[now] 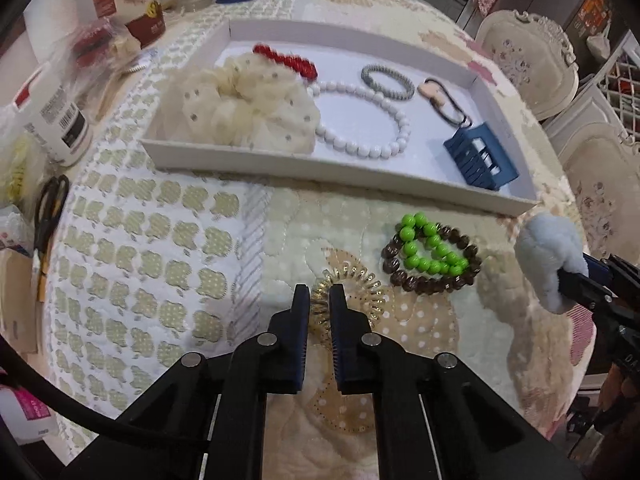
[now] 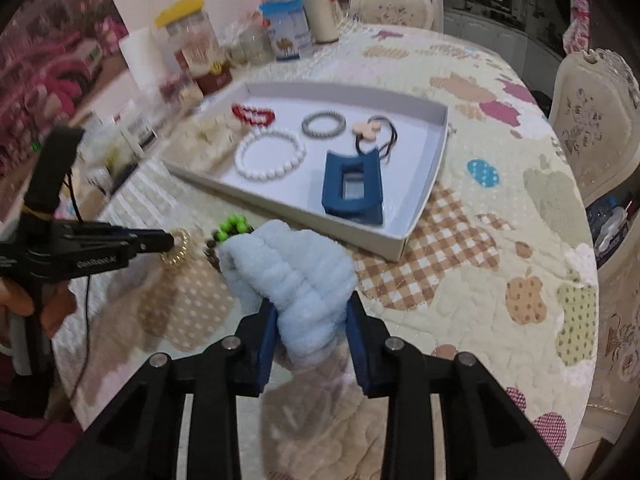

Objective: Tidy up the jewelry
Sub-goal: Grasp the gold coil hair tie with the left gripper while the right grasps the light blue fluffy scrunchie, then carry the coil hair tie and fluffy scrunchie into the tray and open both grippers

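Note:
A white tray holds a cream scrunchie, a red bracelet, a white bead bracelet, a grey coil tie, a black hair tie with a beige charm and a blue claw clip. My left gripper is shut on a gold coil hair tie on the quilt. My right gripper is shut on a fluffy light-blue scrunchie, held above the quilt near the tray's front edge. A green bead bracelet and a brown bead bracelet lie beside the gold tie.
Jars, tins and packets crowd the table's back left. Scissors lie at the left edge. Ornate chairs stand around the quilt-covered table.

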The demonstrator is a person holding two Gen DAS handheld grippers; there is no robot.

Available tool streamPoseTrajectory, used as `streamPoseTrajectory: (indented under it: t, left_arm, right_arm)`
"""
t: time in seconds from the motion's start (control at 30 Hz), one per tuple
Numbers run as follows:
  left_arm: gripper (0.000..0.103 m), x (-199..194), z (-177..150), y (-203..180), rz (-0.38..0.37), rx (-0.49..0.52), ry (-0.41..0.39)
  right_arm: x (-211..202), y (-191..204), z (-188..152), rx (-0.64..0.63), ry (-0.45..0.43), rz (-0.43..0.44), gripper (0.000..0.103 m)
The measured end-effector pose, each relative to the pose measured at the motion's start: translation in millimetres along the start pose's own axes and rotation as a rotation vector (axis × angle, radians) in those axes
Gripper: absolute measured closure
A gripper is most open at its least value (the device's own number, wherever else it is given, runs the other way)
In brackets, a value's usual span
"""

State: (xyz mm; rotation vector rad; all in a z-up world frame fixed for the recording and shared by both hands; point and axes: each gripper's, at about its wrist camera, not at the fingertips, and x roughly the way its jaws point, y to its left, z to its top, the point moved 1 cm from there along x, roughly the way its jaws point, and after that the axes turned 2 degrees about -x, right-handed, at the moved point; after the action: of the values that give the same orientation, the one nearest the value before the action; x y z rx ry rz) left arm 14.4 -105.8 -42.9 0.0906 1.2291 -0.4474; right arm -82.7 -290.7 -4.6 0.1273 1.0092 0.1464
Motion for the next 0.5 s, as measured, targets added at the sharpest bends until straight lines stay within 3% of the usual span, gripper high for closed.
streamPoseTrajectory:
  t: [0.2,0.5]
  left_arm:
    - [0.103,-28.2,16.4,0.2,-0.007,0.007,-0.064]
    - [0.103,-46.7,56.4,-5.1,0.037,0.022,-0.140]
  right_arm:
    - [-21.1,0.6,19.7,0.058,-0.074,0.037,0.070]
    - [-21.5,-1.0,59.8,0.104,-0.112,0.020,0.069]
